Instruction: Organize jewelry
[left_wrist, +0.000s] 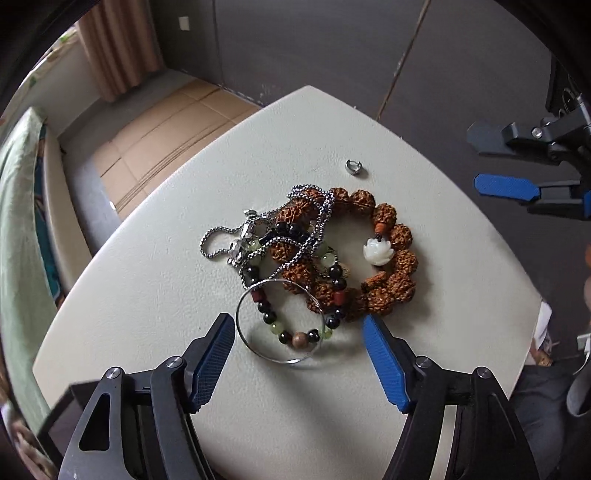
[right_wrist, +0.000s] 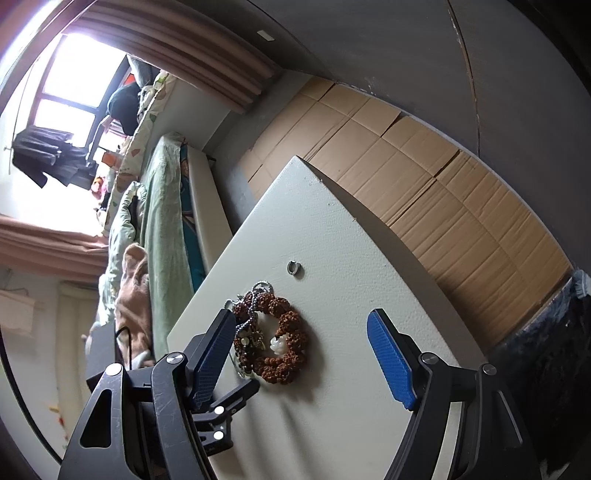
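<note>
Sorting has barely begun: left gripper (left_wrist: 299, 326) hangs spread and empty over the tangled pile's thin silver bangle (left_wrist: 275, 325), which it must pinch and lift free, while right gripper (right_wrist: 301, 334) waits spread.

cardboard (right_wrist: 424, 177) flat beside bed (right_wrist: 166, 206)

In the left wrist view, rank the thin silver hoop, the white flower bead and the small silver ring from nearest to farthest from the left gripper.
From the left gripper, jaws open:
1. Thin silver hoop: lying between the fingertips.
2. White flower bead: further up the table, to the right, on the brown bead bracelet.
3. Small silver ring: alone beyond the pile.
</note>
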